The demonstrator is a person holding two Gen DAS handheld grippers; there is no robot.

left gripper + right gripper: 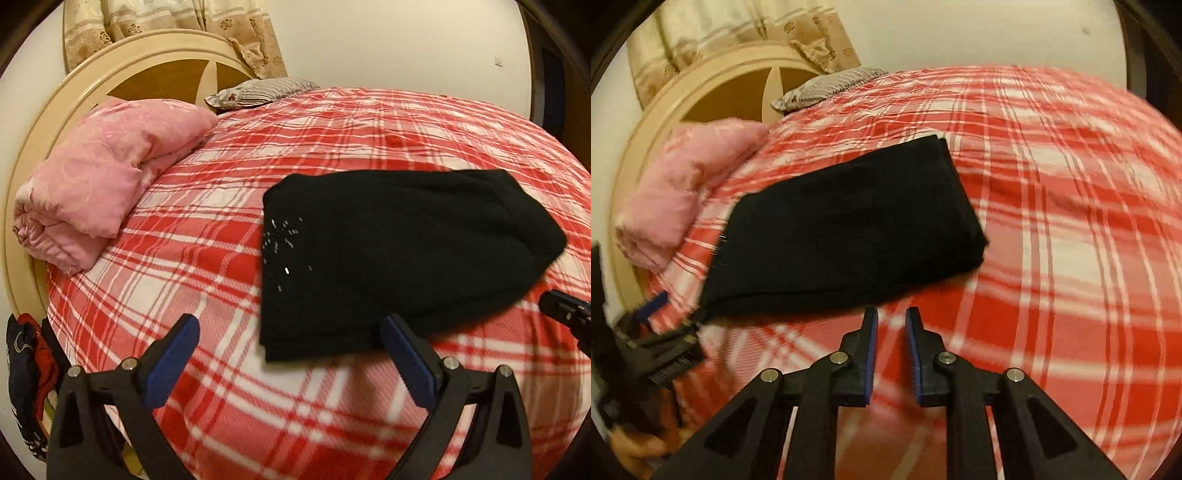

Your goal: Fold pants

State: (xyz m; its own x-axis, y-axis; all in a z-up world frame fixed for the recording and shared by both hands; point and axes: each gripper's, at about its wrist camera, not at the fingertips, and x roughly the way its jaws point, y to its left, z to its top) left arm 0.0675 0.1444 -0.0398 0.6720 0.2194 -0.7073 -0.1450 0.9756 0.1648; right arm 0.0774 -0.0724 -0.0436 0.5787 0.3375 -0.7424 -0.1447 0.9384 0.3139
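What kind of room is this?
Most likely a bedroom: a bed with a red plaid blanket, a rounded headboard with a pillow against it, and black pants folded on top.

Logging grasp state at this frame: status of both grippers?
Left gripper: jaws wide open, empty, just short of the folded black pants.
Right gripper: jaws narrowly open, empty, clear of the pants.

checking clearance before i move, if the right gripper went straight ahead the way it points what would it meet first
Most likely the near edge of the folded black pants, just beyond the right gripper. Its fingers are slightly apart and hold nothing. Depth is unclear, so it could graze the red plaid blanket first.
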